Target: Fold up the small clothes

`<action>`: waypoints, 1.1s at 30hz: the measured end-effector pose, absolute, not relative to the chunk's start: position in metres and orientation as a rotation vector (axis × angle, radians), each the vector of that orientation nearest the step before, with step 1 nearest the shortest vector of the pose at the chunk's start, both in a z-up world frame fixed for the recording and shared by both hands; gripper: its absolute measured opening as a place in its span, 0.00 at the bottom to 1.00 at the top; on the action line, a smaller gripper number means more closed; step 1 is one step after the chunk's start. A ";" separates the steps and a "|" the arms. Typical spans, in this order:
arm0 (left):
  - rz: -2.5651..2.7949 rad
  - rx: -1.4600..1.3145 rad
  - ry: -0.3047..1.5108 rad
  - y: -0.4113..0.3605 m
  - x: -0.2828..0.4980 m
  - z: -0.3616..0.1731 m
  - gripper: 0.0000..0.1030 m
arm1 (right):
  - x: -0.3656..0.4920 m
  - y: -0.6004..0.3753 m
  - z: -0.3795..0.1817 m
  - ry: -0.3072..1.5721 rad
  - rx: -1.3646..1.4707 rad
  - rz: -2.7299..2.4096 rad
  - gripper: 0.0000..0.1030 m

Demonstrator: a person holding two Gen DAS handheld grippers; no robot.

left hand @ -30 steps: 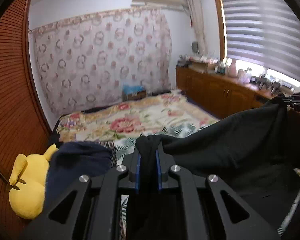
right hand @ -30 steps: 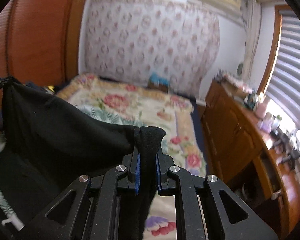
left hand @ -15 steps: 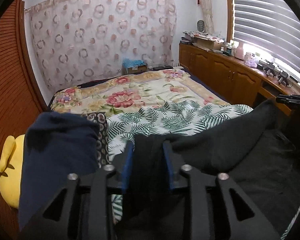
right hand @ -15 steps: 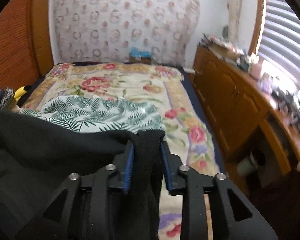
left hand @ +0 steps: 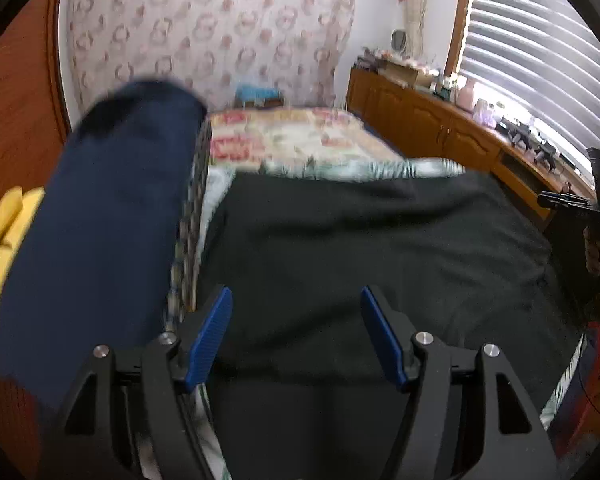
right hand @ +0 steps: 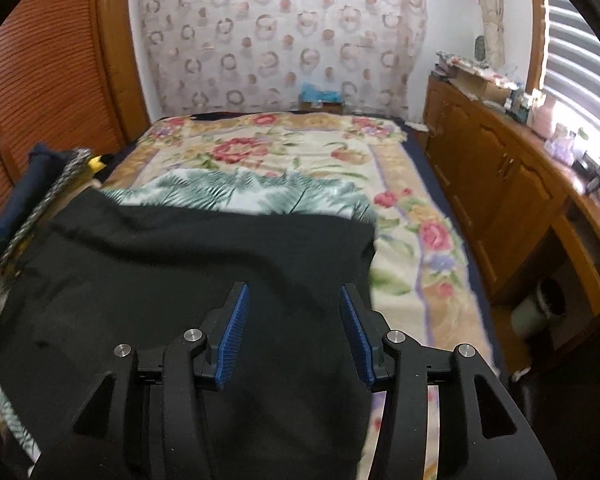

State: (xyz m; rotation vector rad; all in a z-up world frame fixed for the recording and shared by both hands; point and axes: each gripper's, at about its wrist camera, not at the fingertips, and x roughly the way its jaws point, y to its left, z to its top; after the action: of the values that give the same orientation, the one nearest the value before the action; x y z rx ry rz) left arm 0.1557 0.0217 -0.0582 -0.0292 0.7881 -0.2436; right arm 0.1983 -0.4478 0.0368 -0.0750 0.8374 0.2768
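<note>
- Black, soft knit cloth is what we are working with: the black garment (left hand: 380, 248) lies spread flat across the near end of the bed (right hand: 284, 152), over a green fern-print sheet (right hand: 260, 192) that covers part of the floral bedspread.
- Our left gripper (left hand: 296, 334) hangs low over the garment's near left part; its blue-padded jaws stand apart and are opening, with cloth under them but none pinched between the pads.
- Our right gripper (right hand: 294, 332) is over the garment's near right part, close to its right edge; its jaws are also apart and opening, and nothing is clamped.
- We judge the step in hand to be the release after laying the piece out flat, so we want both sets of jaws fully free before lifting, or a pad may drag the cloth and crease it.
- The far edge runs fairly straight across the fern sheet; the right edge looks slightly rumpled, and a light smoothing there would help the next fold.
- A navy blue folded cloth (left hand: 100, 232) sits at the bed's left edge beside a yellow plush toy (left hand: 4, 240); we should keep the fold clear of both.
- For the fold itself, pinching two matching corners evenly should keep the edges aligned.
</note>
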 end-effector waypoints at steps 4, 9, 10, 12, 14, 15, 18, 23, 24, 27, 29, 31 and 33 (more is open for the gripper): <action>-0.196 -0.002 0.854 0.023 0.140 -0.083 0.64 | 0.166 -0.451 0.013 0.868 -0.081 0.266 0.46; -0.204 -0.021 0.892 0.023 0.130 -0.101 0.64 | 0.140 -0.459 -0.012 0.933 -0.067 0.256 0.46; -0.203 -0.026 0.901 0.024 0.129 -0.105 0.64 | 0.137 -0.461 -0.015 0.941 -0.058 0.250 0.46; -0.203 -0.033 0.913 0.024 0.128 -0.110 0.64 | 0.128 -0.466 -0.023 0.957 -0.033 0.240 0.46; -0.200 -0.035 0.918 0.023 0.128 -0.112 0.64 | 0.125 -0.471 -0.026 0.961 -0.017 0.234 0.46; -0.198 -0.033 0.916 0.025 0.129 -0.111 0.64 | 0.124 -0.473 -0.025 0.953 -0.010 0.231 0.46; -0.195 -0.049 0.915 0.025 0.130 -0.109 0.64 | 0.127 -0.475 -0.023 0.954 0.015 0.223 0.46; -0.176 -0.041 0.902 0.025 0.132 -0.111 0.64 | 0.140 -0.476 -0.023 0.951 0.044 0.199 0.46; -0.172 -0.031 0.899 0.024 0.131 -0.111 0.64 | 0.142 -0.476 -0.023 0.949 0.051 0.197 0.46; -0.165 -0.015 0.890 0.022 0.134 -0.112 0.64 | 0.147 -0.478 -0.024 0.944 0.080 0.185 0.47; -0.160 -0.008 0.884 0.021 0.133 -0.113 0.64 | 0.148 -0.478 -0.025 0.938 0.080 0.173 0.47; -0.156 -0.015 0.882 0.022 0.132 -0.112 0.64 | 0.147 -0.474 -0.025 0.929 0.052 0.159 0.47; -0.151 -0.047 0.882 0.025 0.132 -0.111 0.64 | 0.144 -0.469 -0.027 0.919 0.011 0.146 0.47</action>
State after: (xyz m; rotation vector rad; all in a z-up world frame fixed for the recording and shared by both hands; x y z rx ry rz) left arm 0.1323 0.0254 -0.1113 -0.0475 0.8821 -0.1515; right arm 0.1438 -0.4693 -0.0272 0.0107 0.9186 0.1462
